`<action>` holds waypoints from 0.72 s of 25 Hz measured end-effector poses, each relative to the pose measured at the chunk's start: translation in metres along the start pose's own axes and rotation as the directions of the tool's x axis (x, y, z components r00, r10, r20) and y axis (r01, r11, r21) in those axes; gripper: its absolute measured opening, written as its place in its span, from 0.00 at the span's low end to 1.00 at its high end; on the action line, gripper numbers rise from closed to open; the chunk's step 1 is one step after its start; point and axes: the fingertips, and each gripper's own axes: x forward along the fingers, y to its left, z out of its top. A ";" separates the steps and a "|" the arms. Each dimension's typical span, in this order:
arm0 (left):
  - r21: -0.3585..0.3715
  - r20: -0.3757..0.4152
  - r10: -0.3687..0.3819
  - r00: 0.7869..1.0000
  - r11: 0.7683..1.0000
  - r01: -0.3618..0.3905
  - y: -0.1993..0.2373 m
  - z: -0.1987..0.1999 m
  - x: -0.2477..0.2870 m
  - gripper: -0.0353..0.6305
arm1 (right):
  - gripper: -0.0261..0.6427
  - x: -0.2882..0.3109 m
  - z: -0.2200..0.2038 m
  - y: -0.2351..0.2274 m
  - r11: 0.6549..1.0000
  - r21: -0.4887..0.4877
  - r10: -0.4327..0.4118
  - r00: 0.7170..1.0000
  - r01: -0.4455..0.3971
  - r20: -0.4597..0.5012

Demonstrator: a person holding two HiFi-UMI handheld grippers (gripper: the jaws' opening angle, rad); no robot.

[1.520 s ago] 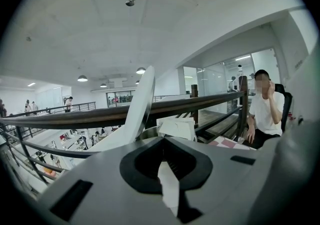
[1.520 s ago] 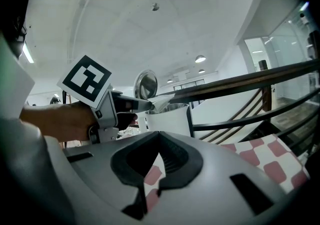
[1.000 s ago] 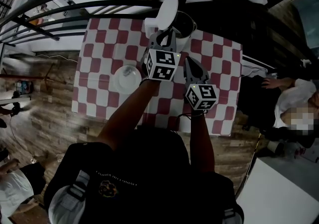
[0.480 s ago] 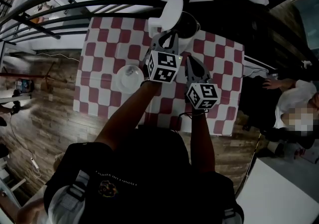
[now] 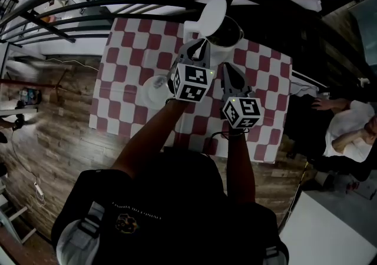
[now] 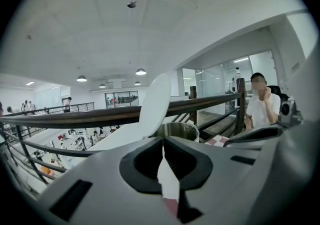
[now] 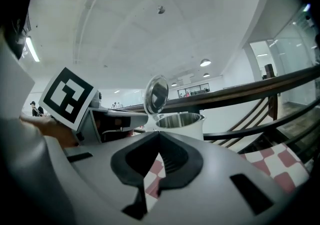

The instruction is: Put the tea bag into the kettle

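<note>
Left gripper (image 6: pixel 163 140) just closed tip-to-tip, right gripper (image 7: pixel 159 135) likewise, nothing visible between; the tea bag, likely limp and light, wanted pinching by its top.

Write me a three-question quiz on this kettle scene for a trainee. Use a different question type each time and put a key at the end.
1. True or false: the lid of the kettle is closed down flat.
2. What does the kettle stand on? A: a plain white cloth. B: a red-and-white checked cloth. C: bare wood.
3. What, if anything, is between the jaws of the right gripper?

Key
1. False. The lid stands open, tipped up, and the steel inside of the kettle shows.
2. B.
3. Nothing. The jaws meet at their tips, and only the checked cloth shows through the gap behind them.
</note>
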 end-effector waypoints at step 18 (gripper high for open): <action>-0.035 0.025 0.082 0.996 0.996 -0.081 0.058 0.014 -0.034 0.06 | 0.06 0.050 0.097 0.042 0.985 -0.140 0.123 0.984 -0.105 0.132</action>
